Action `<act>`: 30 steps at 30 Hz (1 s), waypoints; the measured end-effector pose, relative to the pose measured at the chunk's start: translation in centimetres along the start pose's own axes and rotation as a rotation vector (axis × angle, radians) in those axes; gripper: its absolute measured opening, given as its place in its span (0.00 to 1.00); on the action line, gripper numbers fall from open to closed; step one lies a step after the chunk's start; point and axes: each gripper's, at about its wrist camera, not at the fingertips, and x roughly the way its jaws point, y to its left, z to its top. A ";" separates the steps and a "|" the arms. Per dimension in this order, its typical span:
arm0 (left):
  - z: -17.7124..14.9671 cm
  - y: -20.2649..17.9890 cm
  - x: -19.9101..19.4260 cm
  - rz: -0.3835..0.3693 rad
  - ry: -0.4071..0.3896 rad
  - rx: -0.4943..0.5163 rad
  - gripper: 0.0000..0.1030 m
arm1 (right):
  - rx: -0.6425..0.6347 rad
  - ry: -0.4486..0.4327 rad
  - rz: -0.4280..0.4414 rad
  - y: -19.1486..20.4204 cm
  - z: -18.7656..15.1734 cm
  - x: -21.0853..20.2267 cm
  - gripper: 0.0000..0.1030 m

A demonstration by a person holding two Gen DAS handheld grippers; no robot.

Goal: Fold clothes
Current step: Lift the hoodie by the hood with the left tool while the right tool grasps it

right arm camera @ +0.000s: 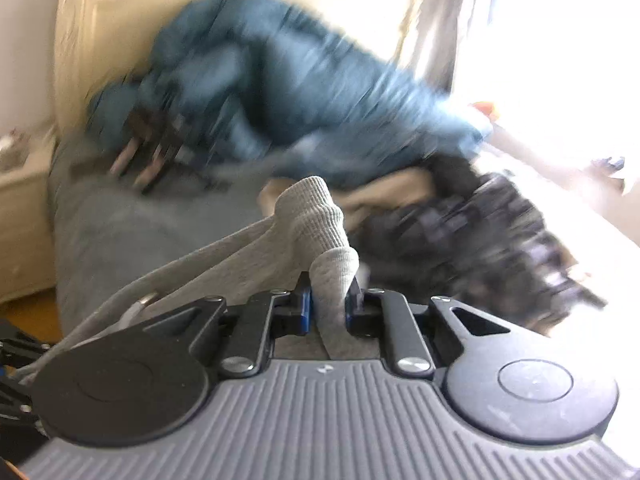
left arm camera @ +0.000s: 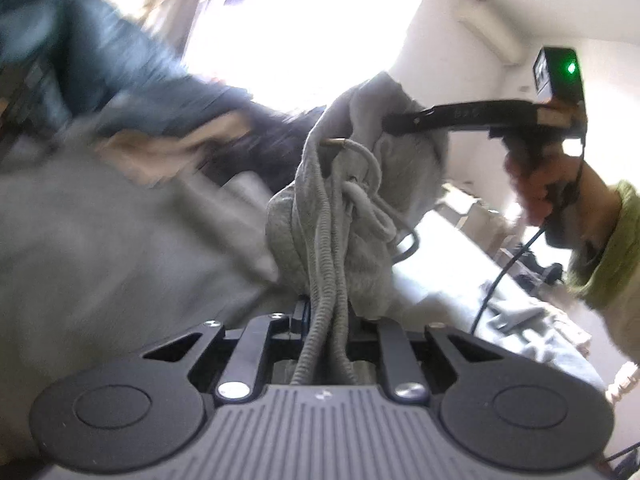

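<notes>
Left claw (left arm camera: 326, 312) clamped on ribbed waistband of grey sweatpants (left arm camera: 340, 216). Right claw (right arm camera: 329, 304) clamped on ribbed grey edge of same garment; in left view its fingers (left arm camera: 404, 122) gripped fabric from right. Garment held off bed (right arm camera: 120, 232), bunched, stretched between claws, long axis roughly claw to claw. Drawstring (left arm camera: 368, 204) hung looped near waistband. Blurred blue clothing (right arm camera: 280, 80) piled on bed behind.

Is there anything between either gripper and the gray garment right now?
No. The left gripper and right gripper are both shut directly on the gray garment, with nothing visible in between.
</notes>
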 end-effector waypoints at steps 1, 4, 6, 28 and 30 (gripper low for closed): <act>1.1 -1.1 0.3 -0.027 -0.009 0.016 0.13 | 0.011 -0.037 -0.033 -1.1 0.2 -1.6 0.12; 4.4 -4.8 2.1 -0.111 -0.026 0.053 0.13 | 0.046 -0.133 -0.143 -4.8 0.3 -7.0 0.12; 6.7 -7.7 3.5 -0.164 -0.037 0.091 0.13 | 0.067 -0.187 -0.221 -7.0 0.3 -10.7 0.12; 19.3 -33.1 5.2 -0.823 -0.135 0.158 0.13 | 0.047 -0.570 -0.866 -17.7 3.9 -42.2 0.13; 18.1 -31.5 5.2 -0.793 -0.126 0.144 0.13 | 0.042 -0.552 -0.836 -17.5 3.6 -39.2 0.13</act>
